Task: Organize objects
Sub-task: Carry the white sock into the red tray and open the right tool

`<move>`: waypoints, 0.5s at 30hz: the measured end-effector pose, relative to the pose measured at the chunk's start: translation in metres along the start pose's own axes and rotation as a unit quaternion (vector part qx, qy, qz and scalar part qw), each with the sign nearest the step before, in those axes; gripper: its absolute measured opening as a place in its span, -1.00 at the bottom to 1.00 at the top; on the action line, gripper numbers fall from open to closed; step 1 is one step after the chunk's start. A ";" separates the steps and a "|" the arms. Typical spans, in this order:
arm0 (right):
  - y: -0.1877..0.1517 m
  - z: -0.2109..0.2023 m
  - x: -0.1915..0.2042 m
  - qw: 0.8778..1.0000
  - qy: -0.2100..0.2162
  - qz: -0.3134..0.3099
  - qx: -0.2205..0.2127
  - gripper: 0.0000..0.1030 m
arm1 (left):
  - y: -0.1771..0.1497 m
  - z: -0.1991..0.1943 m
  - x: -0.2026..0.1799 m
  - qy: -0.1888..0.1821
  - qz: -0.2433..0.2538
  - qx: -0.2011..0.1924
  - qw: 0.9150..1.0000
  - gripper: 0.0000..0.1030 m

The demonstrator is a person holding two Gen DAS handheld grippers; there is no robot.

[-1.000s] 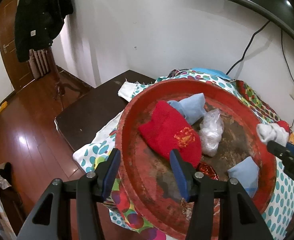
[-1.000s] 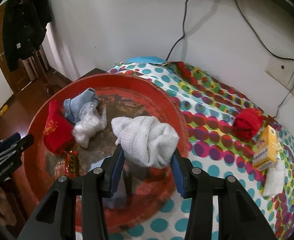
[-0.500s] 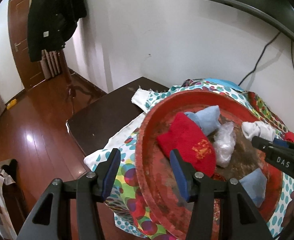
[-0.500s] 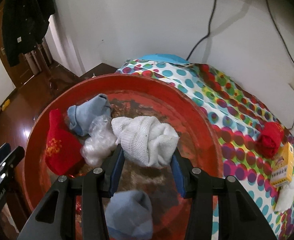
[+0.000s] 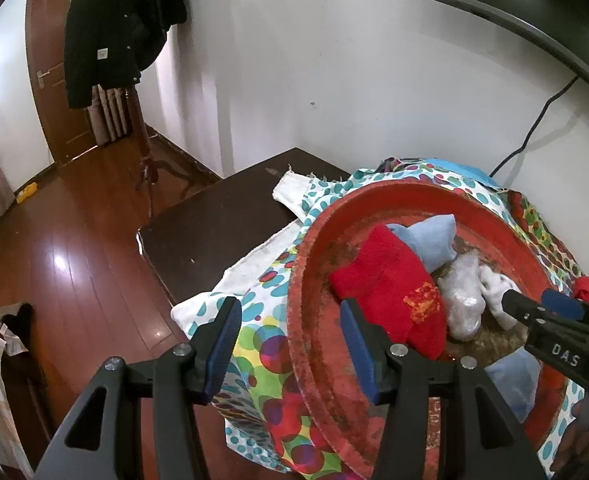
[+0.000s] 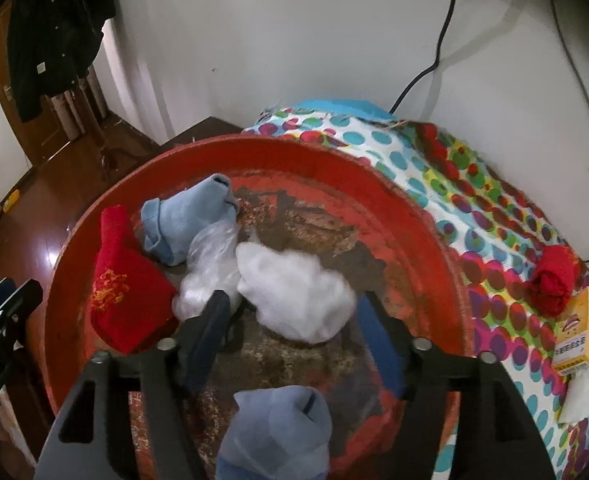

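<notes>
1. The landmark was the red basin [image 6: 434,240], set on a spotted cloth [image 6: 474,184] over a dark table [image 5: 214,224].
2. The left gripper [image 5: 290,344] hovered at the basin's near-left rim, its jaws wide and holding nothing; one blue pad stood outside the rim over the cloth, the other just inside it.
3. Inside the basin, at its left side, lay a red sock [image 6: 130,292] with an orange pattern.
4. Just beyond that sock, toward the basin's far-left wall, sat a light blue sock [image 6: 186,224].
5. A crumpled clear plastic bag [image 6: 206,272] lay between the blue sock and the basin's middle.
6. The white sock [image 6: 294,292] lay near the basin's middle, touching the bag, blurred in the right wrist view.
7. The right gripper [image 6: 294,320] was over the basin's near-middle, its jaws opening; the white sock sat between them, but the pads stood clear of it.
8. A second blue sock [image 6: 278,428] lay at the basin's near edge, under that gripper.
9. Outside the basin, to its right on the cloth, lay a rolled red sock [image 6: 554,280], and a yellow box [image 6: 574,336] just nearer than it.
</notes>
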State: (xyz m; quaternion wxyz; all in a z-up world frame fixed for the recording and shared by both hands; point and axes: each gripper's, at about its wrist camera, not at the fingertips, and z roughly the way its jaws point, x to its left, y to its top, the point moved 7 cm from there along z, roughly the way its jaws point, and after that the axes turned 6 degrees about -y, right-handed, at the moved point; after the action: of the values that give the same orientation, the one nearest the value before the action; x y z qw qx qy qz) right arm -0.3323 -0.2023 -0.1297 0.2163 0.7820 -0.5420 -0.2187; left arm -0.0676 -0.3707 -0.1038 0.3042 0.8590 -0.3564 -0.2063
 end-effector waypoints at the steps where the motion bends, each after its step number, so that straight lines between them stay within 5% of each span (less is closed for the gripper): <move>1: -0.001 -0.003 -0.001 1.000 0.000 0.001 -0.001 0.27 | -0.001 0.000 -0.001 -0.002 0.001 0.002 1.000 0.03; 9: -0.018 -0.036 -0.031 0.999 0.013 0.028 -0.031 0.27 | -0.001 -0.004 -0.012 0.003 0.031 -0.005 0.999 0.03; 15: -0.056 -0.065 -0.098 0.997 -0.017 0.060 -0.040 0.29 | -0.008 -0.004 -0.031 -0.004 0.071 0.004 0.997 0.03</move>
State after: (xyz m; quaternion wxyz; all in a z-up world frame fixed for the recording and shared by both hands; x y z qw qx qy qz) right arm -0.2838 -0.0859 -0.0988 0.2508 0.7349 -0.5825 -0.2403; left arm -0.0820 -0.3415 -0.1022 0.3128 0.8322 -0.4182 -0.1864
